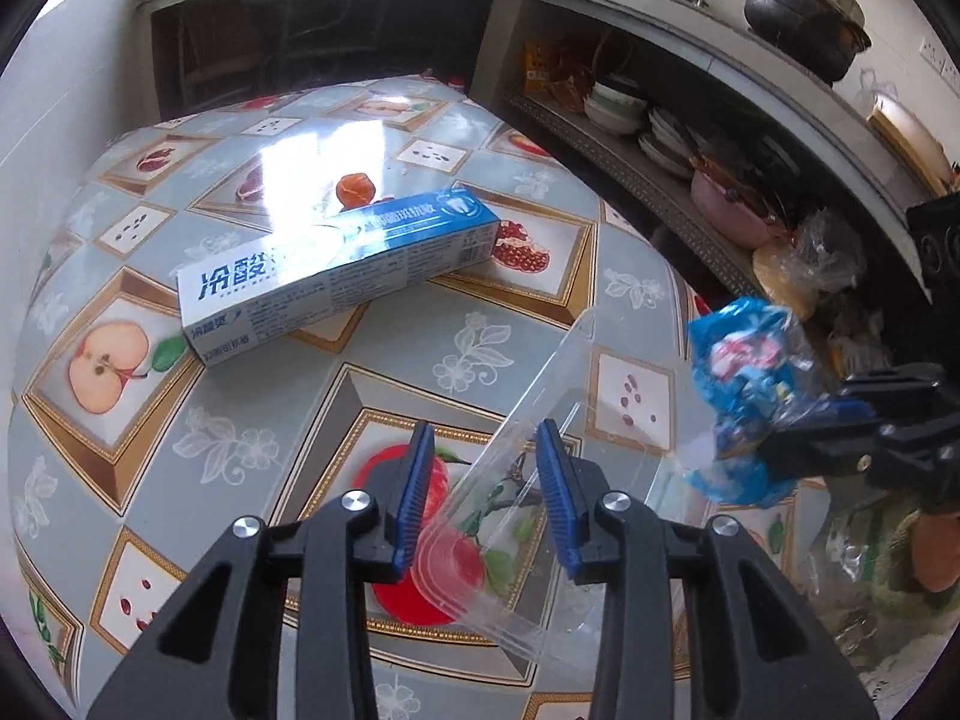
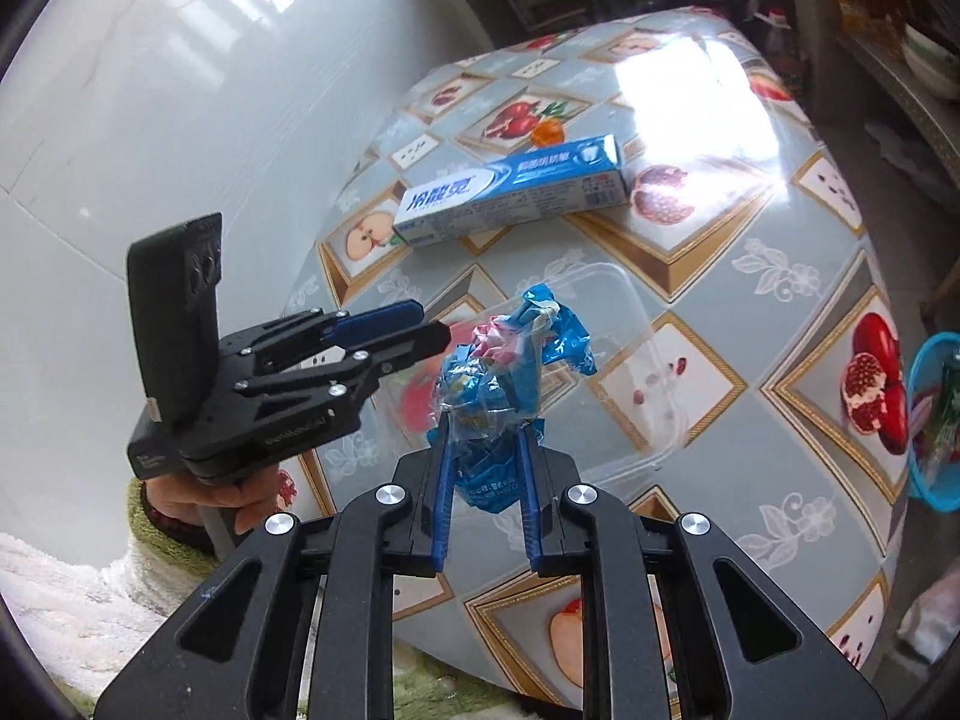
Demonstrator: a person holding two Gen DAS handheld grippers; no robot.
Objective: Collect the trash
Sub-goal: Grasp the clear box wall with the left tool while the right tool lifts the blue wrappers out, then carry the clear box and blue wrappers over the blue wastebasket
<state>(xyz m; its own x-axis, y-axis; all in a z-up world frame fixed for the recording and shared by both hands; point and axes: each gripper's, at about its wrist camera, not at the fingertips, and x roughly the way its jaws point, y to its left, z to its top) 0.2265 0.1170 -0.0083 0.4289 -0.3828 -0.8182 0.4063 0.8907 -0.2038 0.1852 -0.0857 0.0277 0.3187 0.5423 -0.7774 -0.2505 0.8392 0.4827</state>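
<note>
wrapper (image 2: 510,372), blue and crinkly, is pinched tight in the right tongs (image 2: 483,426). left tongs (image 1: 486,438) stand open around a clear tray's (image 1: 528,420) edge, toothpaste box (image 1: 342,264) beyond them.

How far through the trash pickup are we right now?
Partly through. In hand: the right gripper is shut on a crumpled blue wrapper, lifted off the table. The left gripper has a clear plastic tray between its jaws; a firm grip isn't clear. Left: the toothpaste box and a small orange scrap. A blue basket beside the table already holds some items.
</note>
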